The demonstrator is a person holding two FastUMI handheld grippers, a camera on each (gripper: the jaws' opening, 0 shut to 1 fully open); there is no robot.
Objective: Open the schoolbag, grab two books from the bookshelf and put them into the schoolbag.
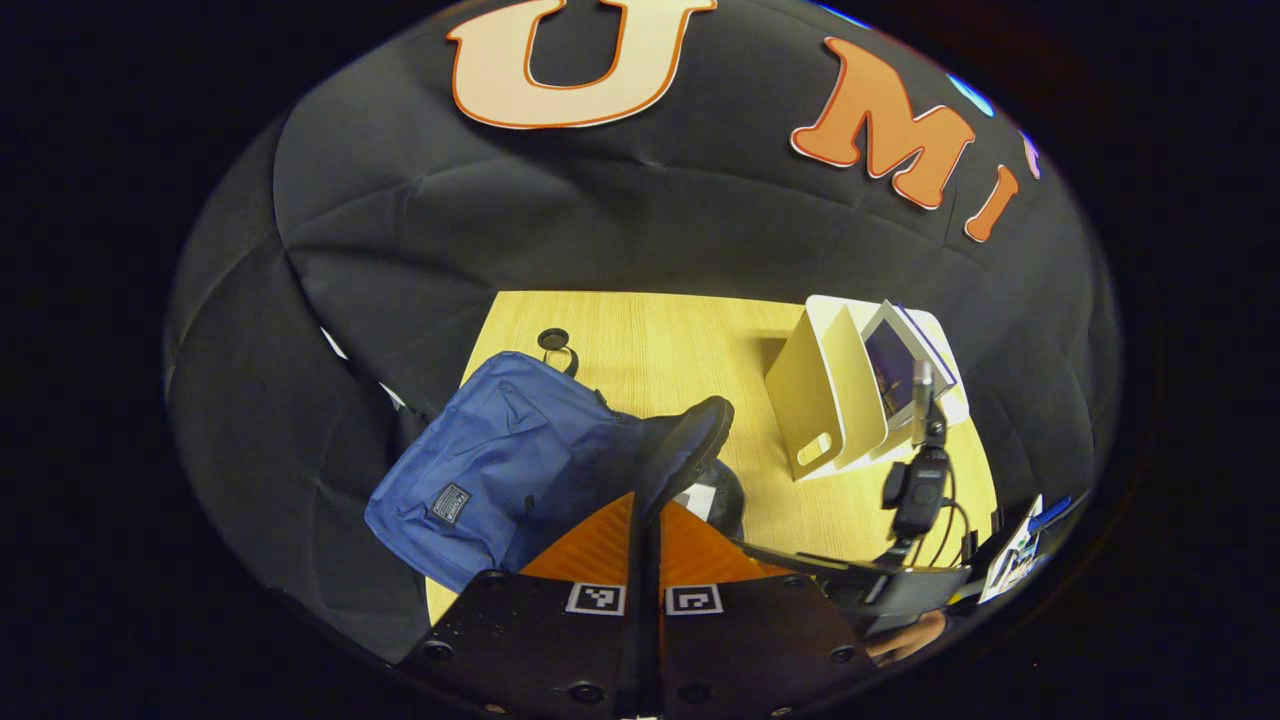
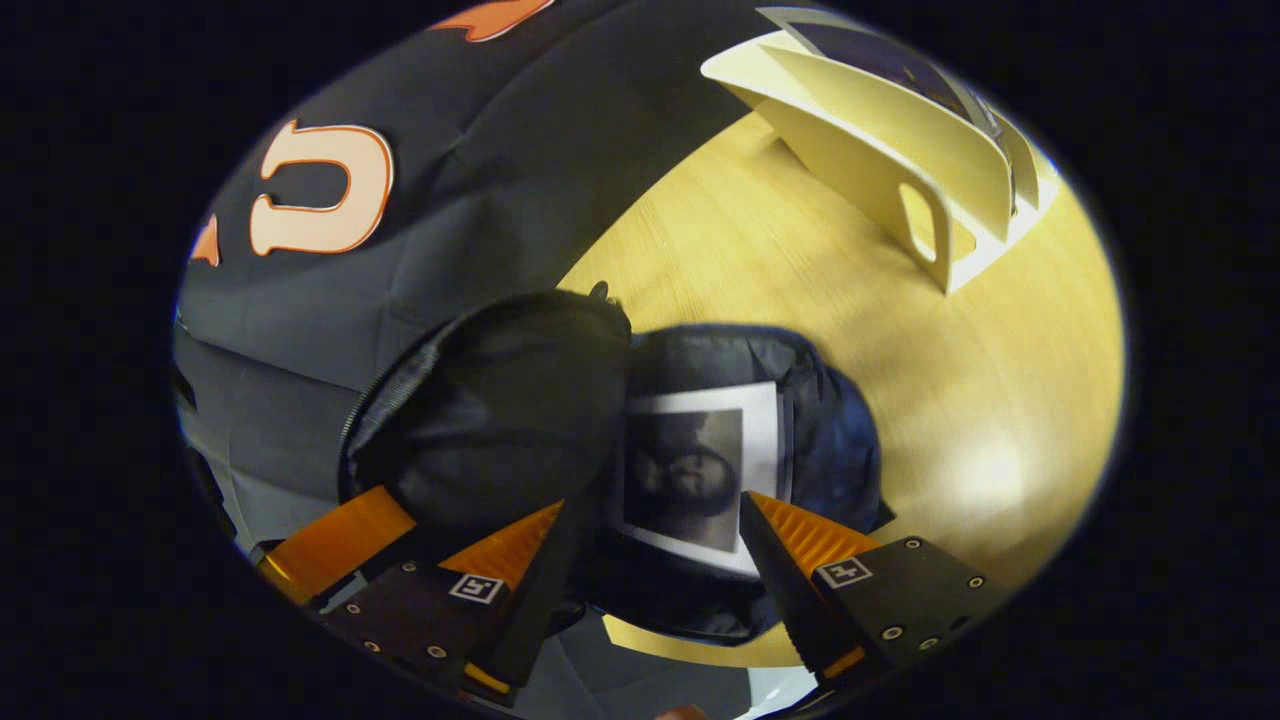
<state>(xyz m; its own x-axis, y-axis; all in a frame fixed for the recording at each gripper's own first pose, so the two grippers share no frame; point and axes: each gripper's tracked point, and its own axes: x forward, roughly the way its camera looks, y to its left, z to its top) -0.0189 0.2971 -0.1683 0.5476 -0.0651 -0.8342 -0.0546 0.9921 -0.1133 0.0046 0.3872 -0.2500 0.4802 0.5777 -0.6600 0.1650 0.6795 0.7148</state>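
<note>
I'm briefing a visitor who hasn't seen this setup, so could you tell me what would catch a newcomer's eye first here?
The blue schoolbag at the table's near left, flap pinched up by the left tongs. Inside its open mouth lies a book, between the open right tongs. The pale bookshelf stands far right, holding another book.

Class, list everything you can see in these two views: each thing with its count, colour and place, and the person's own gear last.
schoolbag: one, blue, table's left, flap held open
book in bag: one, white-edged, inside the opening
bookshelf: one, cream, table's right
book on shelf: at least one, dark cover, in the shelf
table: one, light wood
left gripper: shut on the flap
right gripper: open, above the bag
</note>
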